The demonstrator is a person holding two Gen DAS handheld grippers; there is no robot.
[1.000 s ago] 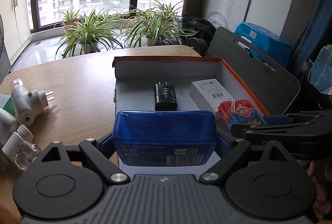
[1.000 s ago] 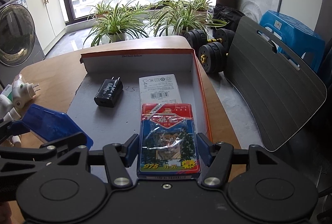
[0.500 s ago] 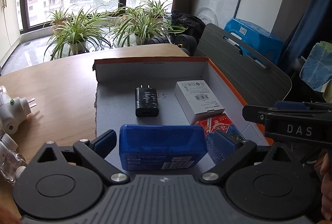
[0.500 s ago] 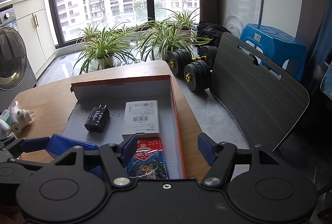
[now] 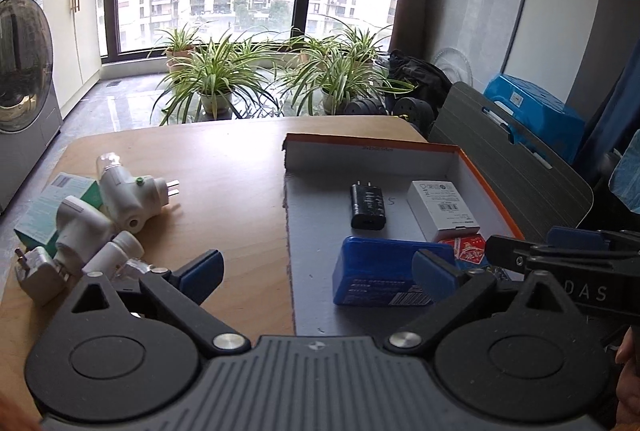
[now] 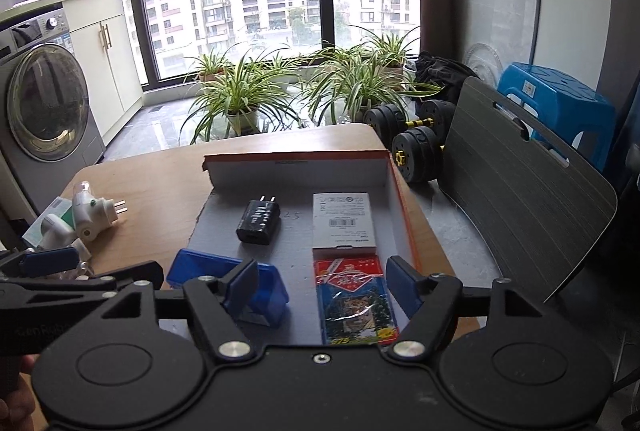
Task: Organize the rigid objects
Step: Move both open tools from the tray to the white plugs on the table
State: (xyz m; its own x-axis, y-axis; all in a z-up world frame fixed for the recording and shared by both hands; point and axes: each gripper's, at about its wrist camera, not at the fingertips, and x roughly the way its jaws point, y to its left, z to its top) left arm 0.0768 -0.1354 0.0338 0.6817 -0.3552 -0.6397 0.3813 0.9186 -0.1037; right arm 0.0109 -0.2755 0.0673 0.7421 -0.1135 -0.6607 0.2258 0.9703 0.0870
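Two grippers hang with their jaws spread wide and nothing between them. Along the table's (image 5: 224, 167) left edge lies the unsorted pile: a green-and-white carton (image 5: 52, 207), a white plug-in lamp (image 5: 128, 199) with its prongs toward the middle, a second white adapter (image 5: 82, 223), a small clear bottle (image 5: 120, 259) and a grey plug (image 5: 38, 273). The left gripper (image 5: 316, 269) sits above the table's near edge, one pad just beside that pile, the other over the blue case (image 5: 380, 273). That case lies in the near-left part of the shallow cardboard tray (image 5: 360, 151), with a black charger (image 5: 368, 205) behind it, a white box (image 6: 344, 219) toward the tray's right wall and a red card pack (image 6: 354, 301) at its near-right corner, under the right gripper (image 6: 320, 285).

The likely next step is fetching from the pile, so the left gripper should swing left, pick one item that stands free, probably the lamp, and close across its body rather than its prongs, without knocking the bottle.

The bottle and grey plug are partly hidden behind the left gripper's frame, the pile's left side is cut off, and the box labels are too small to read
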